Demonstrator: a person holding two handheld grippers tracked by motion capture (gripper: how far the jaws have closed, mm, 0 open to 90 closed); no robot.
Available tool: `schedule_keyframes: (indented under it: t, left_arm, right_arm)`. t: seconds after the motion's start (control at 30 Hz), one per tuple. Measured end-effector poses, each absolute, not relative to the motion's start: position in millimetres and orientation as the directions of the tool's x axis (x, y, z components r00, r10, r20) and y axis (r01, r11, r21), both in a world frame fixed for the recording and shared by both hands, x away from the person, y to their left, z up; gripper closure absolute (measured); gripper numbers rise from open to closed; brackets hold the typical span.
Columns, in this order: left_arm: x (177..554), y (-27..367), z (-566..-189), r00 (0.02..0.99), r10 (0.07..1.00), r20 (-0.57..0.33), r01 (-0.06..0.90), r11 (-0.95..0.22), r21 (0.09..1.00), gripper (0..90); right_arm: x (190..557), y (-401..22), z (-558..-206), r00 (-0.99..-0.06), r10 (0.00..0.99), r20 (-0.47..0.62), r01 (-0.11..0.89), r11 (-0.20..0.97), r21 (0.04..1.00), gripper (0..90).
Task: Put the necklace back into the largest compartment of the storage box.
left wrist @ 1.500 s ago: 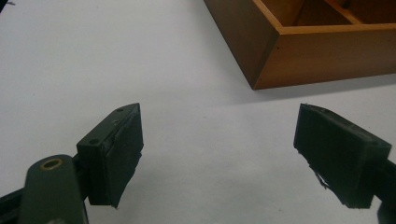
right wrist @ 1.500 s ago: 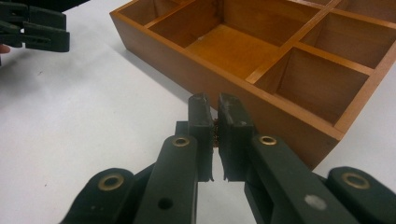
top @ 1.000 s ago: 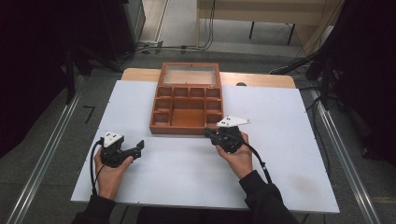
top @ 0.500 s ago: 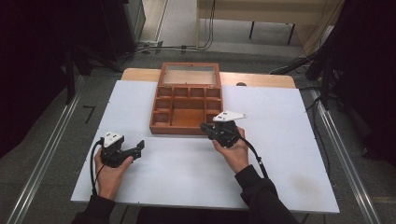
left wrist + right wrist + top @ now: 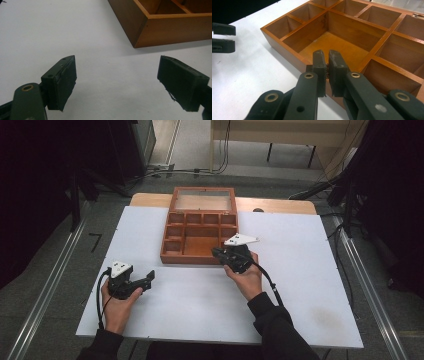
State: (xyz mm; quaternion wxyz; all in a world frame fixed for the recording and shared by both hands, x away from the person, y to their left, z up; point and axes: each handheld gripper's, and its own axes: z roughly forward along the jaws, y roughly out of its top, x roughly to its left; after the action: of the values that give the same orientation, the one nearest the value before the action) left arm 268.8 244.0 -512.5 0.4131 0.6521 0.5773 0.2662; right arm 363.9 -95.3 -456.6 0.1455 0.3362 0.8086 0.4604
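Wooden box (image 5: pixel 199 231), right claw (image 5: pixel 216 253) at rim

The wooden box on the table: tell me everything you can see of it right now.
The wooden box is orange-brown, shallow and split by thin dividers into small cells around one larger central compartment, all looking empty. Its framed lid stands open at the far side. It sits flat on the white table. The right gripper, jaws shut, is at the near wall; contact is unclear.

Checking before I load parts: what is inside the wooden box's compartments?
The wooden box compartments in view look bare. The right gripper covers part of the near wall and floor.
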Motion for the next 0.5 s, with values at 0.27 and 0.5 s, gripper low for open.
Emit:
schedule_keyframes:
  t: [0.27,0.5]
  left_arm:
    - [268.5,244.7,-512.2,0.187,0.974,-0.130,0.532,0.011,0.846,16.3]
    - [268.3,244.5,-511.9,0.190,0.973,-0.132,0.530,0.012,0.848,16.3]
  right_arm:
    - [368.8,-89.5,-454.5,-0.732,0.678,0.066,0.404,0.353,0.844,82.5]
    - [373.7,-86.8,-455.7,-0.726,0.684,0.070,0.407,0.346,0.845,82.5]
